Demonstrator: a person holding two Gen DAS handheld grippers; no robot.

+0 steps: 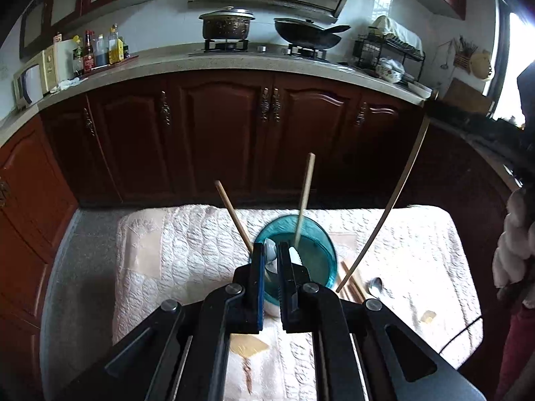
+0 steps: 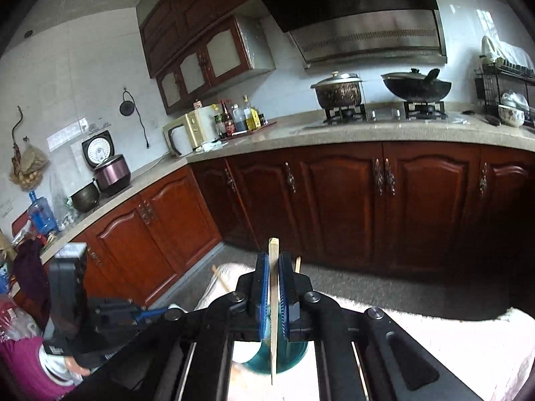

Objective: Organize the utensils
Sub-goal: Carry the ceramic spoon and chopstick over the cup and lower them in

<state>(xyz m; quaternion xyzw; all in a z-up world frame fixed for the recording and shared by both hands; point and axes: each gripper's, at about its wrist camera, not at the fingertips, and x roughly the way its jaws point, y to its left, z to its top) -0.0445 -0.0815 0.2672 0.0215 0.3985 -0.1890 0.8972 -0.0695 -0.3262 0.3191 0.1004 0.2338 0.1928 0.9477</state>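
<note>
A white spoon (image 1: 271,258) is gripped in the left claw (image 1: 271,250) above the teal cup (image 1: 314,260) holding two chopsticks (image 1: 304,197) on the quilted worktop (image 1: 174,250), while a chopstick (image 2: 274,287) is clamped upright in the right claw (image 2: 274,264).

**Quilted table, a cup and a few stray utensils**

So the work surface is a table (image 1: 160,254) covered with a pale pink quilted cloth (image 1: 187,234). A teal see-through cup (image 1: 314,260) stands roughly mid-table. Just right of it, a few wooden chopsticks (image 1: 354,284) lie flat on the cloth, with a metal spoon (image 1: 375,286) right beside them.
</note>
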